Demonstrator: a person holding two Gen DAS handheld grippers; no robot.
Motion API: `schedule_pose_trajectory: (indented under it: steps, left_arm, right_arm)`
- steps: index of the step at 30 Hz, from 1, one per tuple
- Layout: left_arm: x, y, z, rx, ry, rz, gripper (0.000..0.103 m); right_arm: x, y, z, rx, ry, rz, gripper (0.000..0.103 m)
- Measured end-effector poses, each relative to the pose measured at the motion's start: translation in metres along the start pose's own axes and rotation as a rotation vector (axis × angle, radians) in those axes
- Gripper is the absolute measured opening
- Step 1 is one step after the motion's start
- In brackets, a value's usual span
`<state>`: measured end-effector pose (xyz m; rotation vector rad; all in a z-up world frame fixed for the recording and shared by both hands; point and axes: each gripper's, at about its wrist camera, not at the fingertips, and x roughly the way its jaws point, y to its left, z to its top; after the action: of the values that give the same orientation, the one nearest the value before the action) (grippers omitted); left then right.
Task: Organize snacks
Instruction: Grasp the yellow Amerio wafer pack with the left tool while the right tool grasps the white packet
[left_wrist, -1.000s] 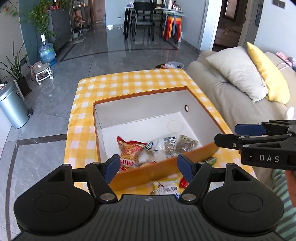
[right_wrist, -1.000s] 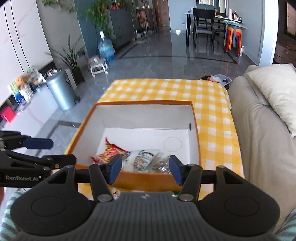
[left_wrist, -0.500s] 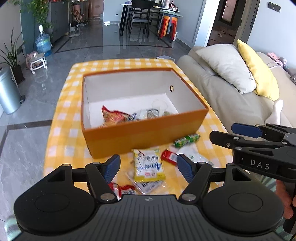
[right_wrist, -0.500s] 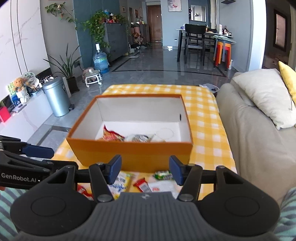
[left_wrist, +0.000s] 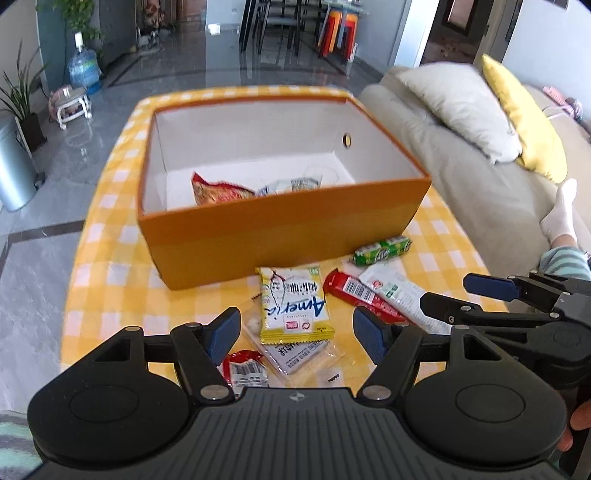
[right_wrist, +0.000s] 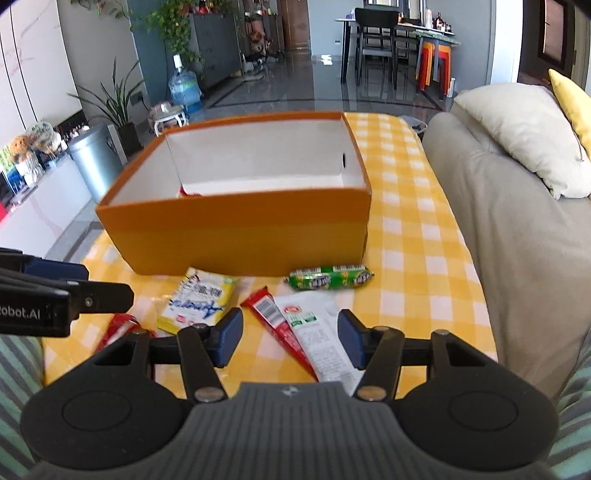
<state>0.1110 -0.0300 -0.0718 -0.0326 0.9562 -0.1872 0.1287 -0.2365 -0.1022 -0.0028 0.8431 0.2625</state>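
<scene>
An orange box (left_wrist: 284, 225) (right_wrist: 240, 236) stands on the yellow checked table and holds a red snack bag (left_wrist: 218, 192) and clear packets. In front of it lie a yellow packet (left_wrist: 293, 306) (right_wrist: 197, 299), a green roll (left_wrist: 382, 251) (right_wrist: 328, 277), a red bar (left_wrist: 360, 295) (right_wrist: 273, 317), a white packet (left_wrist: 399, 295) (right_wrist: 321, 336) and more small packets. My left gripper (left_wrist: 297, 336) is open and empty above the yellow packet. My right gripper (right_wrist: 290, 338) is open and empty above the red bar and white packet.
A beige sofa (right_wrist: 509, 229) with white and yellow cushions runs along the table's right side. A grey bin (left_wrist: 14, 166) and plants stand on the floor at the left. A dining table with chairs (right_wrist: 380, 40) is far behind.
Both grippers have pulled back from above the box toward the table's near edge and lowered. The loose snacks in front of the box have come into view. Both stay open.
</scene>
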Motion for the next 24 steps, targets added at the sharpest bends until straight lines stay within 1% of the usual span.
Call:
schedule_pose_trajectory:
  steps: [3, 7, 10, 12, 14, 16, 22, 24]
  left_arm:
    - [0.019, -0.004, 0.002, -0.004, 0.029, 0.005, 0.082]
    - [0.045, -0.01, 0.006, 0.001, 0.075, 0.004, 0.082]
    - [0.063, -0.015, 0.007, 0.019, 0.114, 0.032, 0.082]
    - [0.072, -0.017, 0.008, 0.02, 0.126, 0.047, 0.082]
    - [0.078, -0.018, 0.009, 0.021, 0.133, 0.057, 0.085]
    - [0.083, -0.018, 0.01, 0.023, 0.142, 0.069, 0.086]
    - [0.094, -0.015, 0.011, -0.005, 0.164, 0.093, 0.086]
    - [0.097, -0.013, 0.011, -0.019, 0.17, 0.098, 0.083]
  right_arm:
    - [0.014, -0.003, -0.004, -0.042, 0.024, -0.028, 0.058]
    - [0.037, -0.014, -0.009, -0.072, 0.069, -0.048, 0.058]
    - [0.051, -0.022, -0.01, -0.056, 0.105, -0.03, 0.058]
    - [0.058, -0.025, -0.011, -0.05, 0.122, -0.017, 0.058]
    - [0.063, -0.027, -0.013, -0.051, 0.137, -0.009, 0.058]
    - [0.067, -0.029, -0.014, -0.044, 0.148, -0.009, 0.059]
    - [0.084, -0.04, -0.014, 0.011, 0.177, 0.016, 0.061]
    - [0.086, -0.04, -0.014, 0.009, 0.18, 0.022, 0.062]
